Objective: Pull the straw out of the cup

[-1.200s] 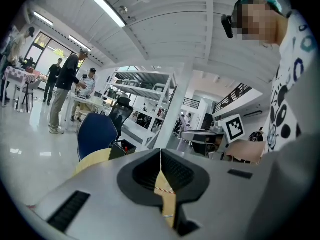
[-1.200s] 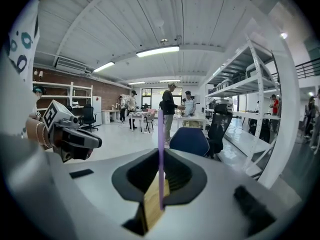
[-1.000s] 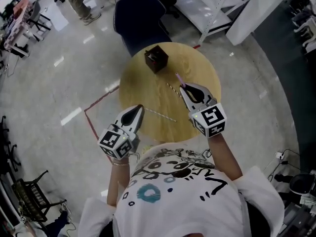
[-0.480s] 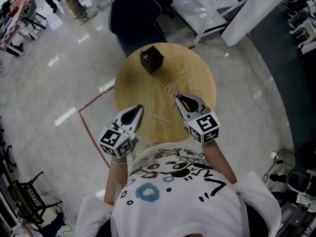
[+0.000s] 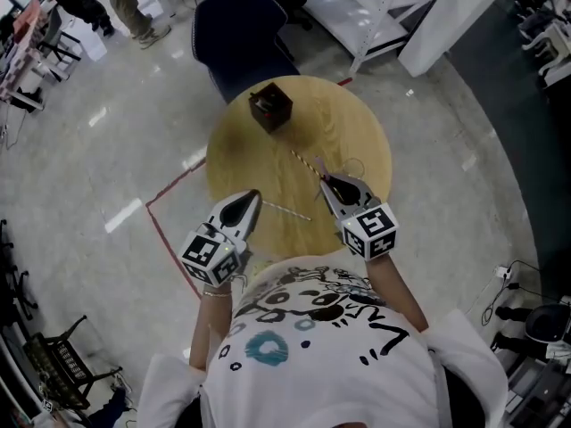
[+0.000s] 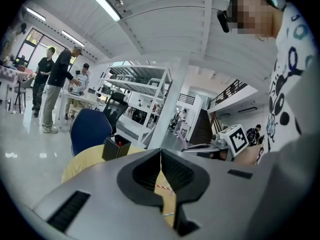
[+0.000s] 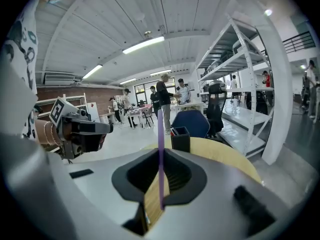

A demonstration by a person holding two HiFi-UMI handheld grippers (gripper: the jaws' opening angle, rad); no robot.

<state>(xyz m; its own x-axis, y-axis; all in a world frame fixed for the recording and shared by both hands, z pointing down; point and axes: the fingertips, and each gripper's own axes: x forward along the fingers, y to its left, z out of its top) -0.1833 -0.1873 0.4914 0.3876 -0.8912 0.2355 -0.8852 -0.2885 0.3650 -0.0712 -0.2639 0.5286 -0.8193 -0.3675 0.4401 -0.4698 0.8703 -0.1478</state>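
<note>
Right tool (image 7: pixel 160 154): jaws shut on a purple straw (image 7: pixel 160 126), gripped somewhere along its length. In the right gripper view the straw runs straight up the seam of the jaws. Its upper end stands well above them, and its lower end hangs free below the grip, over bare desk (image 5: pixel 357 132).

Cup (image 5: pixel 270 108): a dark, square-sided holder at the far edge of the round desk, upright. It sits ahead of the right tool and a little to its left, well apart from it. No part of the held straw touches the cup or stands in it. Something red shows at the cup's mouth in the gripper views (too small to name).

Left tool (image 6: pixel 161 156): jaws together, nothing between them. It hangs over the near-left rim of the desk, no closer to the cup than the right tool.

Two more straws lie flat on the desk. A striped straw (image 5: pixel 306 162) sits just ahead of the right tool's tip, and a pale straw (image 5: pixel 287 210) lies between the two tools.

Judgement: the pull looks done, since the straw is clear of the cup. What remains depends on the straw's long axis. It is upright in the grip, while the loose straws lie flat, so setting it down would mean tipping it over. The right hand is the one placed to do that.
</note>
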